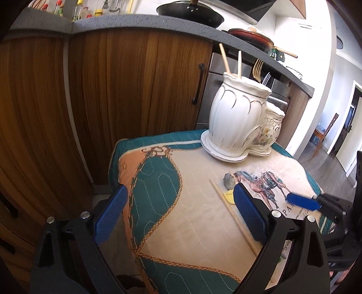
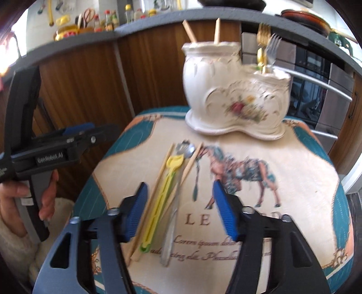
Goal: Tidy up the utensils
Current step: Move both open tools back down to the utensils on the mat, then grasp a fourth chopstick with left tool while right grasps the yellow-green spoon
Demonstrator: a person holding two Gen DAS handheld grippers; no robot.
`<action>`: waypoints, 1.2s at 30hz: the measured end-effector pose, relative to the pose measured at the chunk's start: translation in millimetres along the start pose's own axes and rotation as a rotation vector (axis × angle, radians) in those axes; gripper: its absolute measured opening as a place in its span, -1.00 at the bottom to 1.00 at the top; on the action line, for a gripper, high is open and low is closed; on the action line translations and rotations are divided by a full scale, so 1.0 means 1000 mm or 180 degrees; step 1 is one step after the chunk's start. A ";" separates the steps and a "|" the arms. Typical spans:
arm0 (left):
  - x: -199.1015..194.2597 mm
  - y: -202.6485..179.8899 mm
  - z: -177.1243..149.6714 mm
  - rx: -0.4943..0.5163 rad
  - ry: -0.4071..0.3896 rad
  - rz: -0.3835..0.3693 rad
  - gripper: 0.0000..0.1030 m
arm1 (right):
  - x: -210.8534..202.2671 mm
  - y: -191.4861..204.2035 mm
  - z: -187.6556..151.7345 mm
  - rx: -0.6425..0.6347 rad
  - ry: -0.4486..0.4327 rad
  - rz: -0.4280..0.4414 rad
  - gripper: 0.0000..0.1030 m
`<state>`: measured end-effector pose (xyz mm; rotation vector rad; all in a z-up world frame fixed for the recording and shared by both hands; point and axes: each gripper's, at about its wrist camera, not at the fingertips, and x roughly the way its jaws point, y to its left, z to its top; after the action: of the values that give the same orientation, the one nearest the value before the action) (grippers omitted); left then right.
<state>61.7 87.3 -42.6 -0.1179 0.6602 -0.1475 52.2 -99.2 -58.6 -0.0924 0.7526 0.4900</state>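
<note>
A white ceramic two-pot holder (image 2: 235,90) stands at the table's far side; it also shows in the left wrist view (image 1: 239,117). Its tall pot holds two chopsticks (image 2: 203,30), its low pot holds forks (image 2: 268,49). On the cloth lie chopsticks (image 2: 160,178), a yellow utensil (image 2: 163,201) and a metal spoon (image 2: 172,228). My right gripper (image 2: 179,210) is open, low over these, jaws either side of them. My left gripper (image 1: 178,214) is open and empty over the table's left part, with a chopstick (image 1: 233,217) by its right finger.
The small table has a printed horse cloth (image 2: 260,203). Wooden cabinet doors (image 1: 113,90) and an oven (image 2: 316,95) stand behind it. The counter above holds pans (image 1: 190,11) and bottles (image 2: 108,20). The left gripper shows at the left of the right wrist view (image 2: 56,144).
</note>
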 end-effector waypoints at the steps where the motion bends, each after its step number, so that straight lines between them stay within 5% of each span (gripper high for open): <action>1: 0.001 0.002 0.000 -0.0027 0.0010 -0.0019 0.80 | 0.005 0.005 0.000 -0.0040 0.0064 -0.0010 -0.06; 9: 0.002 0.005 0.000 -0.0082 0.0013 -0.0076 0.80 | 0.026 0.024 0.006 -0.0228 0.0308 -0.0095 -0.58; 23: 0.006 0.001 -0.003 -0.0029 0.0073 -0.0018 0.80 | 0.038 0.018 0.006 -0.0206 0.0333 -0.0037 -0.79; 29: 0.012 -0.014 -0.005 0.0081 0.0289 -0.0038 0.78 | 0.004 -0.007 0.006 -0.0072 0.0077 -0.0016 -0.79; 36: 0.022 -0.058 -0.018 0.0452 0.0777 -0.0044 0.39 | -0.019 -0.052 0.005 0.0226 -0.0080 -0.0046 -0.79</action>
<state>62.1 25.7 -60.7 0.0331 0.8897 -0.2239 67.0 -151.3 -46.4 -0.0255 0.7435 0.4496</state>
